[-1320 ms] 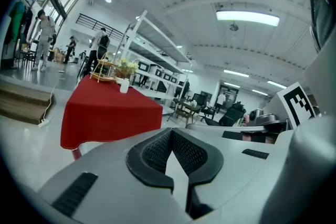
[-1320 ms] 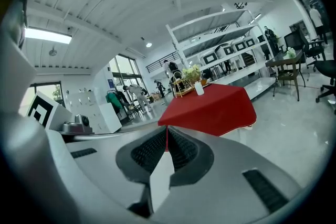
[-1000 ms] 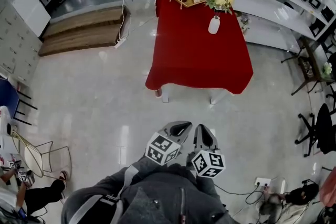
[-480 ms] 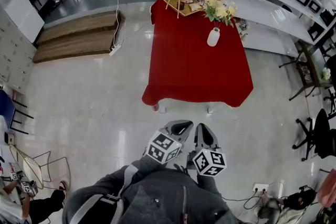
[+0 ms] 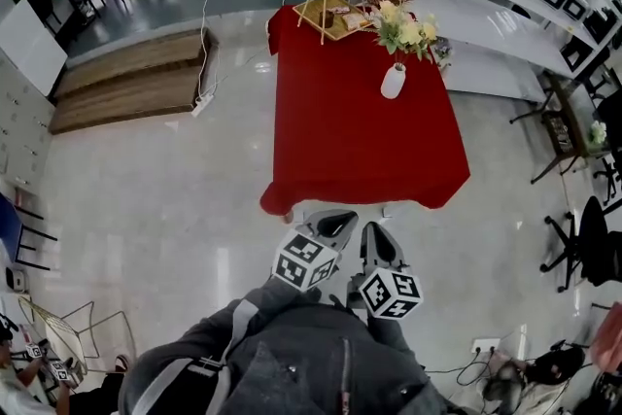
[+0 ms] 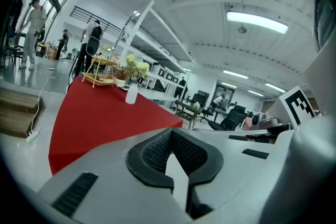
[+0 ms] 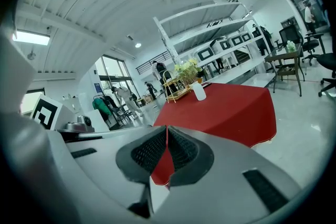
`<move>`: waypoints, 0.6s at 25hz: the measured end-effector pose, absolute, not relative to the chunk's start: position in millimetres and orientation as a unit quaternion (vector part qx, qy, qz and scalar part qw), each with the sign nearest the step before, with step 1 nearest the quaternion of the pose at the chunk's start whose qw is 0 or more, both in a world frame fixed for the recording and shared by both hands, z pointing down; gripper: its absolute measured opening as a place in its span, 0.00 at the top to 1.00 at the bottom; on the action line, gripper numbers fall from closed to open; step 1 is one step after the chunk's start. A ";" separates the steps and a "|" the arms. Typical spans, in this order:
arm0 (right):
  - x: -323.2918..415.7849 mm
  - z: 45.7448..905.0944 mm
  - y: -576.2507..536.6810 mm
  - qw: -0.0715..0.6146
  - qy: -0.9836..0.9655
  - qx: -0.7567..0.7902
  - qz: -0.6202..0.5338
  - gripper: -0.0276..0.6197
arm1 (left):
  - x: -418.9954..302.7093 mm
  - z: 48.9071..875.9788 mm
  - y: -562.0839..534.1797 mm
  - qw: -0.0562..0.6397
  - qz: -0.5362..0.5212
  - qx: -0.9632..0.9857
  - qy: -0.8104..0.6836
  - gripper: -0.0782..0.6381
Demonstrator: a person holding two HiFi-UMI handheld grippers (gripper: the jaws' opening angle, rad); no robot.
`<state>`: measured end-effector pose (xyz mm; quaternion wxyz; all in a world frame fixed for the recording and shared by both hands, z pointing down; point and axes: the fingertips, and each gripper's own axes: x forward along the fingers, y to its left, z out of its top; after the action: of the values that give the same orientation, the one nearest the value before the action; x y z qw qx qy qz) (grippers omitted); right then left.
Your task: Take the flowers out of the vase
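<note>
Near the far right corner of the red-clothed bench (image 5: 350, 151), the white ceramic vase (image 5: 393, 81) stands upright, its long axis vertical. The yellow and white flowers (image 5: 406, 26) point up from its neck. The left tongs (image 5: 335, 221) and the right tongs (image 5: 375, 236) hover over the floor short of the bench's near edge, well apart from the vase, each pinched together on nothing.

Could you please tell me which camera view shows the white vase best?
The head view: the vase stands whole against the red tablecloth, with the flowers above it. Both gripper views show it side-on, but small and far off.
</note>
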<state>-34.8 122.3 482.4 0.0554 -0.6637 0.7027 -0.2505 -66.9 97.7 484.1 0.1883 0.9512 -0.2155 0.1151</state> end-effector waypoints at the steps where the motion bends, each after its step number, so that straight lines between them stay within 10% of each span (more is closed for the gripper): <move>1: -34.3 482.1 117.7 0.055 0.702 -0.665 -0.249 0.94 | -66.3 483.2 92.5 0.188 0.113 0.952 -0.214 0.88; 15: -54.1 480.9 74.6 0.041 0.723 -0.650 -0.231 0.94 | -76.3 488.5 47.8 0.210 0.102 0.948 -0.215 0.88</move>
<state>-54.1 74.6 480.9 0.0413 -0.6502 0.7227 -0.2306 -76.3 47.8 488.5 0.2100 0.9483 -0.2148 0.1022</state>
